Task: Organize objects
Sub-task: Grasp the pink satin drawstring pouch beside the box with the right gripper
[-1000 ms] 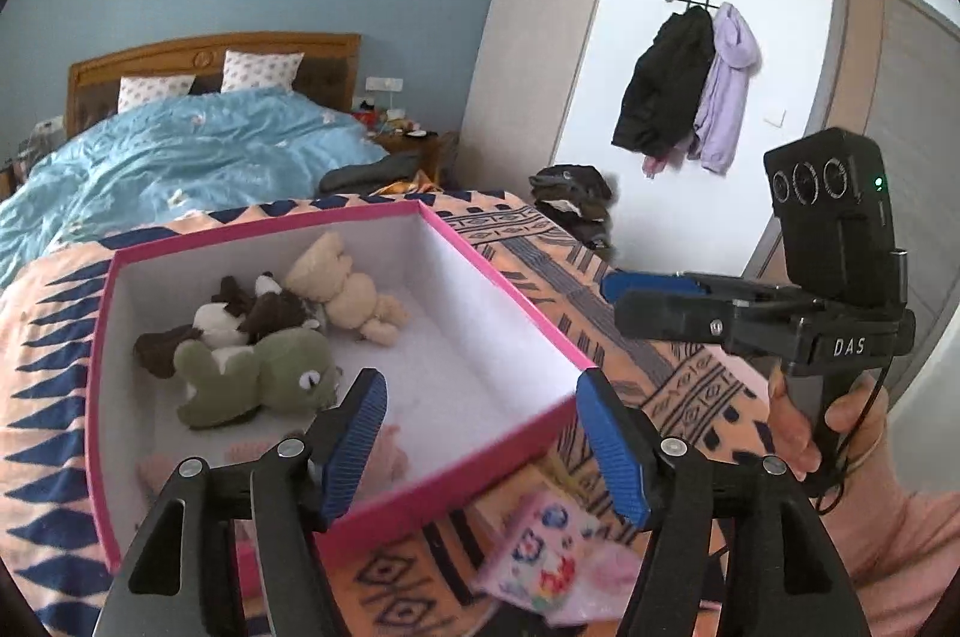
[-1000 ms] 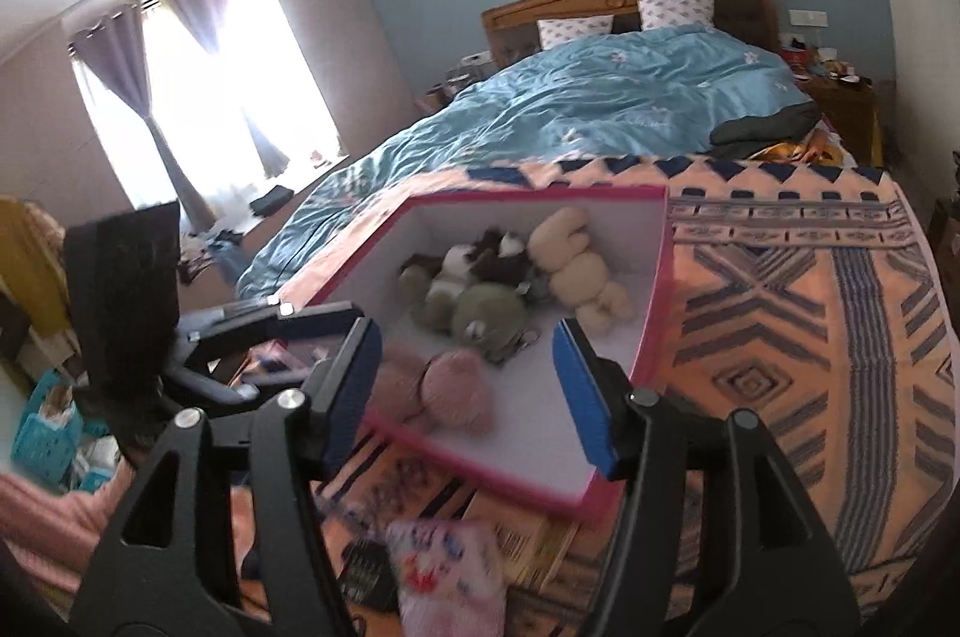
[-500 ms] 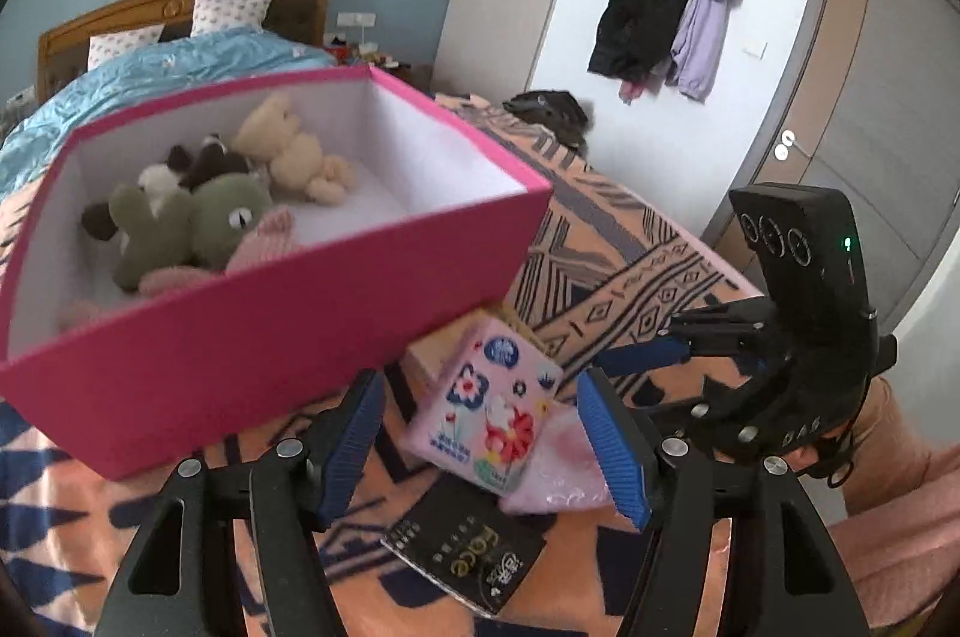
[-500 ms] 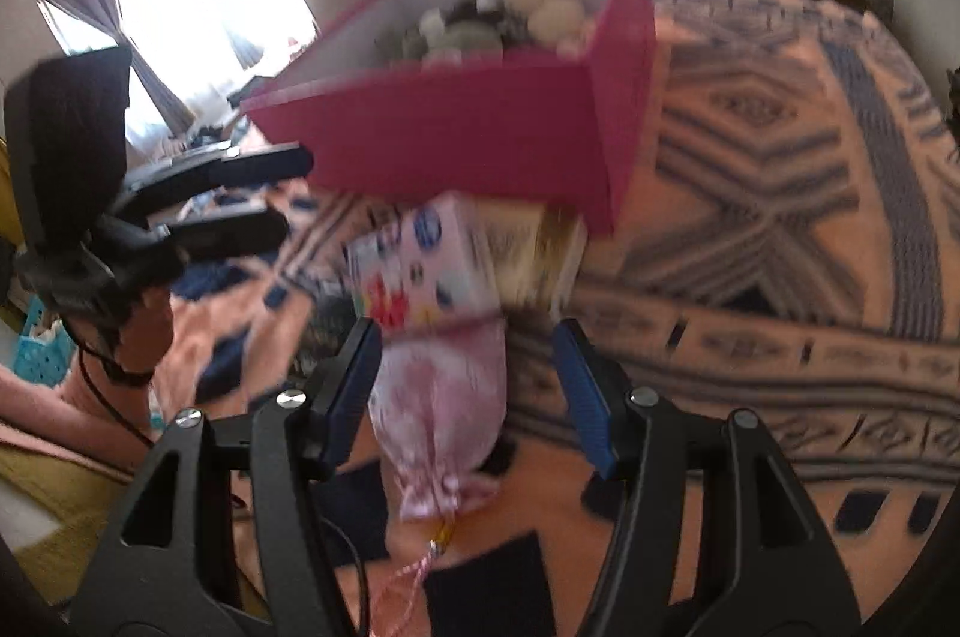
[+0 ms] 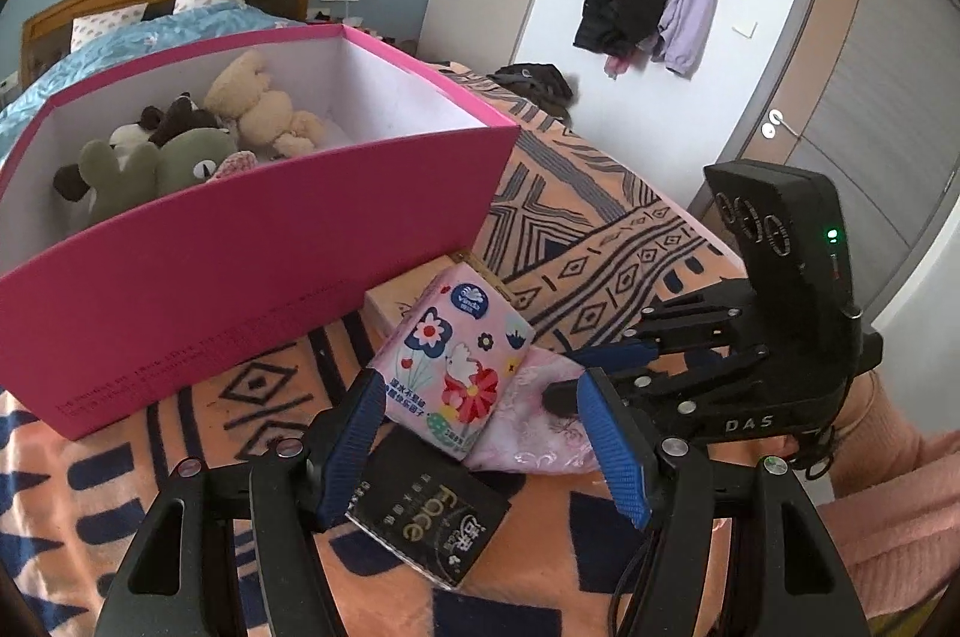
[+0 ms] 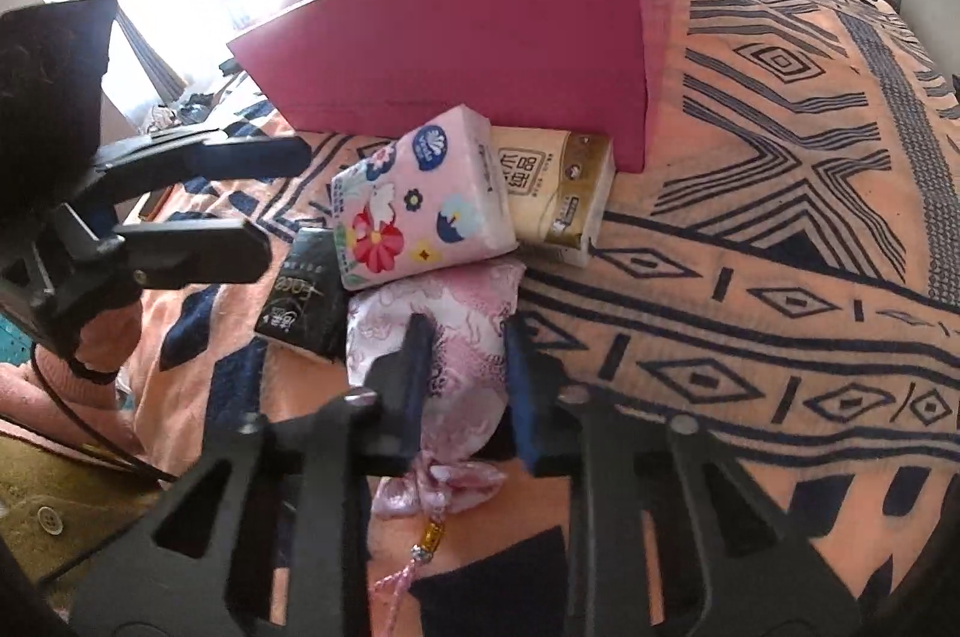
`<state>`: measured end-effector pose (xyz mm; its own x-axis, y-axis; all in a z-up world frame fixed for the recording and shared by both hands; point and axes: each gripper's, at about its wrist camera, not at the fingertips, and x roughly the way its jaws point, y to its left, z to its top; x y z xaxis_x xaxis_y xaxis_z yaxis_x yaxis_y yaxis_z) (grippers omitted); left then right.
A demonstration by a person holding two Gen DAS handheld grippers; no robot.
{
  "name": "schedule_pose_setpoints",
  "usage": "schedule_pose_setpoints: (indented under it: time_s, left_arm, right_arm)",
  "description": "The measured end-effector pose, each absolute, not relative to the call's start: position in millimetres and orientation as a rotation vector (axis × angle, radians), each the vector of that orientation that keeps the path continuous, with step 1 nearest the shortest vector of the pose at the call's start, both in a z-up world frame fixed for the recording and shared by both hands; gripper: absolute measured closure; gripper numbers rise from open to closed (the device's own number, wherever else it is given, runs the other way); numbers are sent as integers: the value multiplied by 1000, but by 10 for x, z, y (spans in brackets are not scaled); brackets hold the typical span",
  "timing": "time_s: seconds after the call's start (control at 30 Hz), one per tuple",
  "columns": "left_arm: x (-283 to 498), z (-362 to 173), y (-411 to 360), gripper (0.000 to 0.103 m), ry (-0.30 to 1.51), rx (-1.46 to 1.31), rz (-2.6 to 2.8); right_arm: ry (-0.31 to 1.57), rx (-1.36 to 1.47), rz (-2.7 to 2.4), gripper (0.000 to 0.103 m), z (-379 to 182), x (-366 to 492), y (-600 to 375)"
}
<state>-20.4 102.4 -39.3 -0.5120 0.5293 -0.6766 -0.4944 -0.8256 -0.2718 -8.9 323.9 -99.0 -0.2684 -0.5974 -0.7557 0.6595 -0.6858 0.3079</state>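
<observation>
Your right tongs [image 6: 465,367] have just snapped closed on the pink satin pouch [image 6: 456,337], with the fabric pinched between both pads. The pouch lies on the patterned orange blanket [image 6: 750,277] covering the bed, its gathered neck and a tassel cord [image 6: 414,559] trailing back toward you.

Your left tongs [image 5: 480,433] sit about half open and grip nothing. Between the blue pads [image 5: 612,451] you look straight at the floral tissue pack [image 5: 456,367], which leans over a black tissue pack [image 5: 429,517] and touches the pouch's far end. From the right wrist view, a gold tissue pack [image 6: 558,193] sits just behind the floral one, right up against the pink box [image 5: 240,289].

The box stands on the blanket, open on top, and holds soft toys: a cream bear [image 5: 258,103], a green one [image 5: 162,163] and a dark brown-and-white one [image 5: 168,124] bunched together along its left side.

A pink sleeve [image 5: 888,511] shows behind your right gripper's body.
</observation>
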Motion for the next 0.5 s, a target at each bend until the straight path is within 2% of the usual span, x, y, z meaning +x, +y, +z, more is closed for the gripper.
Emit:
schedule_pose_setpoints:
  time_s: [0.27, 0.5]
  left_arm:
    - [-118, -355, 1161, 35, -29, -1030, 2264]
    - [-102, -317, 1257, 35, -54, -1012, 2195]
  right_arm:
    - [75, 1118, -2100, 86, -768, 52, 3484]
    - [-14, 1030, -2164, 87, -478, -18, 3647]
